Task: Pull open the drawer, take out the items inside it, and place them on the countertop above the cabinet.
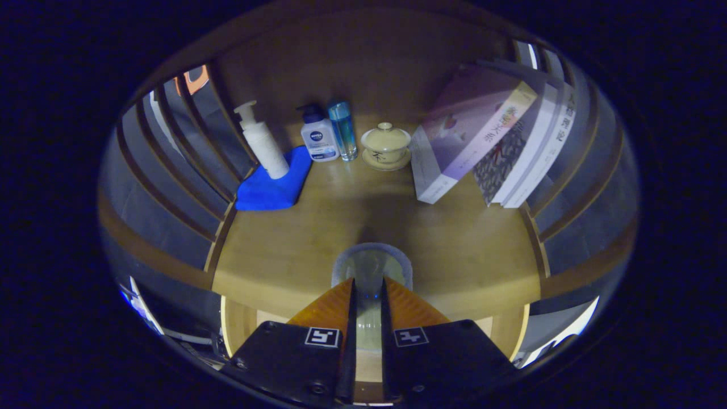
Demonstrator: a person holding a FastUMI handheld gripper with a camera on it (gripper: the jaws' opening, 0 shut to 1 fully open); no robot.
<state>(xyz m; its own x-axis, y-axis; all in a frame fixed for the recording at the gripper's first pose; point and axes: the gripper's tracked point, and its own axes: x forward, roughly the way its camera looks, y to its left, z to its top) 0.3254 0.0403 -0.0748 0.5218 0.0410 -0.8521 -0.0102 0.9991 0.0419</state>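
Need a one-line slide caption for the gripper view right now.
Claw shut on a clear glass above the wooden countertop, bottles, teacup and books behind.

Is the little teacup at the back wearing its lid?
Yes. The lid with its knob sits on top of the teacup, which stands upright on its saucer.

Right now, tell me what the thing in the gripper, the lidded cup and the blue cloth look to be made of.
The clear cup, pinched between the gripper's fingers, looks like glass or clear plastic: the wooden countertop shows through it. The lidded cup on its saucer looks like glazed ceramic: cream, smooth, softly shiny. The blue cloth looks like microfibre or similar soft fabric: matte, folded, slightly rumpled.
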